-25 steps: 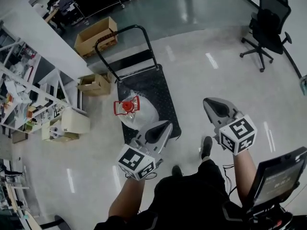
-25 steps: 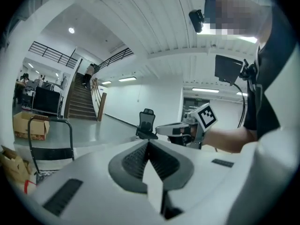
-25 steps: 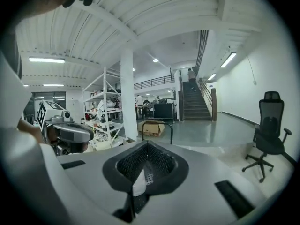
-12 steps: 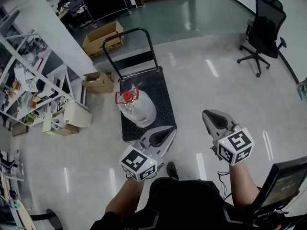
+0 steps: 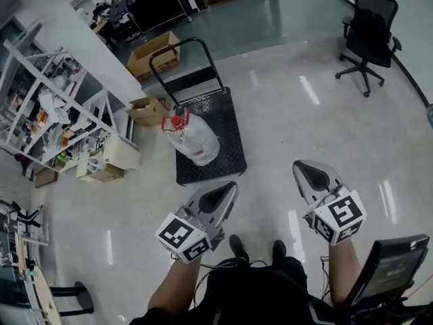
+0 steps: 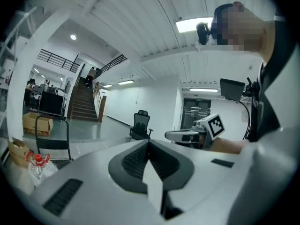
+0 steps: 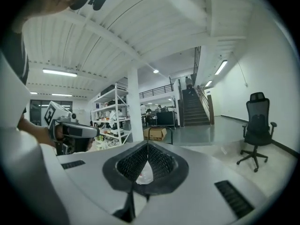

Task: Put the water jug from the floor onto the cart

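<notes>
While the person stands on the glossy floor, the water jug (image 5: pixel 194 141) sits on the cart (image 5: pixel 229 156), on the left side of its black deck toward the handle end, with its red cap nearest the left corner by the push handle. Both tools hang well short of the cart's near edge. The left gripper (image 5: pixel 229 188) has its jaws together with nothing between them, and so does the right gripper (image 5: pixel 302 166). An office chair (image 5: pixel 369 29) stands far off to the right.
</notes>
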`<action>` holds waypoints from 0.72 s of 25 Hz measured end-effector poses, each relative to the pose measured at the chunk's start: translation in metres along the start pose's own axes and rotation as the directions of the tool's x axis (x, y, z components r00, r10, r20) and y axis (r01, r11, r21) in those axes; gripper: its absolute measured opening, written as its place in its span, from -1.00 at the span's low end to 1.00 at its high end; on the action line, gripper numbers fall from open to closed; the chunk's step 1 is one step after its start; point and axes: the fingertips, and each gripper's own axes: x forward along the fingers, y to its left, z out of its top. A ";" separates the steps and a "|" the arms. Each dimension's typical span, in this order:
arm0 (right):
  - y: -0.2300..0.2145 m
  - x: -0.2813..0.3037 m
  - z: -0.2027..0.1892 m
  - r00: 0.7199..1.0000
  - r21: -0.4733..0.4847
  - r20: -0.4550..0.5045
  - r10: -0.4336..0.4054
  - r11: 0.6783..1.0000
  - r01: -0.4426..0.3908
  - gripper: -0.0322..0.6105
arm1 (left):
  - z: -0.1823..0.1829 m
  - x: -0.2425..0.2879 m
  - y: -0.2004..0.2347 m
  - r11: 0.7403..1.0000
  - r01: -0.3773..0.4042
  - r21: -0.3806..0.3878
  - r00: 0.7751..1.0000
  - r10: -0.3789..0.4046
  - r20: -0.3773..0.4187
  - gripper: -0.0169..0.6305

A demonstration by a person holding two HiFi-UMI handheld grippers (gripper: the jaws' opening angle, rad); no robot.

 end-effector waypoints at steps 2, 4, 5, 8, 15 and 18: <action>0.004 -0.019 -0.002 1.000 0.015 0.018 -0.016 1.000 0.016 -0.89 | -0.002 -0.015 -0.017 1.000 -0.009 0.015 1.000 0.009 0.001 -0.94; 0.017 -0.033 -0.006 0.999 0.017 0.033 -0.014 1.000 0.014 -0.89 | -0.009 -0.030 -0.030 1.000 -0.016 0.013 1.000 0.016 -0.001 -0.94; 0.025 -0.040 -0.008 0.999 0.016 0.037 -0.009 1.000 0.009 -0.89 | -0.014 -0.037 -0.037 1.000 -0.016 0.013 1.000 0.016 -0.003 -0.94; 0.056 -0.059 -0.015 0.999 0.005 0.032 -0.001 1.000 0.000 -0.89 | -0.023 -0.063 -0.059 1.000 -0.003 0.017 1.000 0.003 0.006 -0.94; 0.178 -0.093 -0.044 0.998 -0.009 0.021 -0.051 0.999 0.052 -0.89 | -0.060 -0.191 -0.078 0.999 0.033 0.011 0.998 -0.033 0.058 -0.94; 0.247 -0.119 -0.056 0.999 0.024 0.009 -0.049 0.999 0.048 -0.89 | -0.073 -0.255 -0.101 0.996 0.083 0.022 0.993 -0.085 0.085 -0.94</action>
